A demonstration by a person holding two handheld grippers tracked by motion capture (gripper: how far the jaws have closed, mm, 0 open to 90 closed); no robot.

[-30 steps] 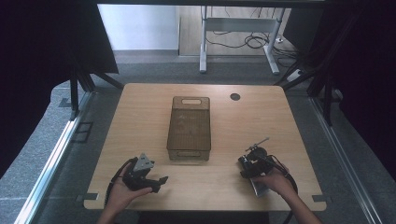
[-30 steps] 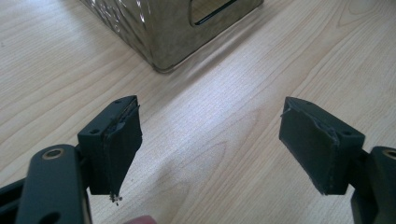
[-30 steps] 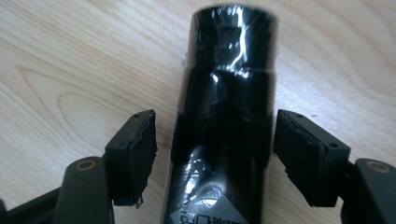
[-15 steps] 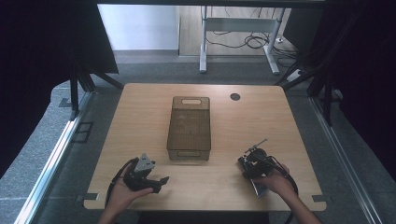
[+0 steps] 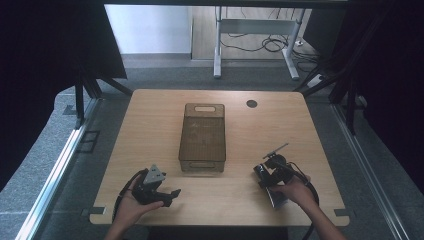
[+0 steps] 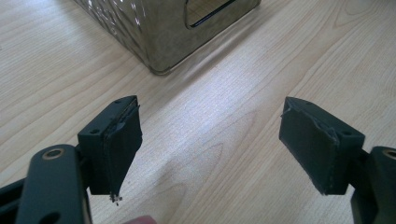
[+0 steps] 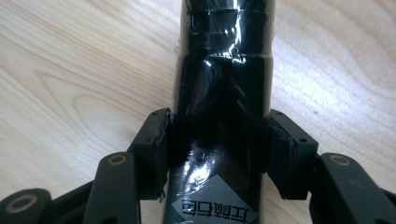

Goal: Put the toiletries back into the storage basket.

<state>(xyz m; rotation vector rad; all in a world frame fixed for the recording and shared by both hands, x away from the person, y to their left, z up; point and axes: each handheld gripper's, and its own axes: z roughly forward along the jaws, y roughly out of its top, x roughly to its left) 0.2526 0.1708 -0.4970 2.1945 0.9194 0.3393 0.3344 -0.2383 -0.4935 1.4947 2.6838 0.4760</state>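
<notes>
My right gripper [image 7: 219, 154] is shut on a black, glossy, tape-wrapped tube [image 7: 224, 93] with a grey label. The tube lies on the wooden table [image 7: 70, 70], and both pads press on its sides. The jaws have just been closing on it. In the high view the right gripper [image 5: 269, 175] sits at the front right, held by a hand. My left gripper [image 6: 210, 140] is open over bare wood, with nothing between its jaws. In the high view the left gripper [image 5: 167, 192] is at the front left, in a hand.
A brown see-through basket [image 5: 202, 132] with handle slots stands in the middle of the table [image 5: 150, 125]. Its near corner [image 6: 163, 32] is just ahead of the left jaws. A round cable hole [image 5: 251, 103] is at the back right. Cables trail from both grippers over the front edge.
</notes>
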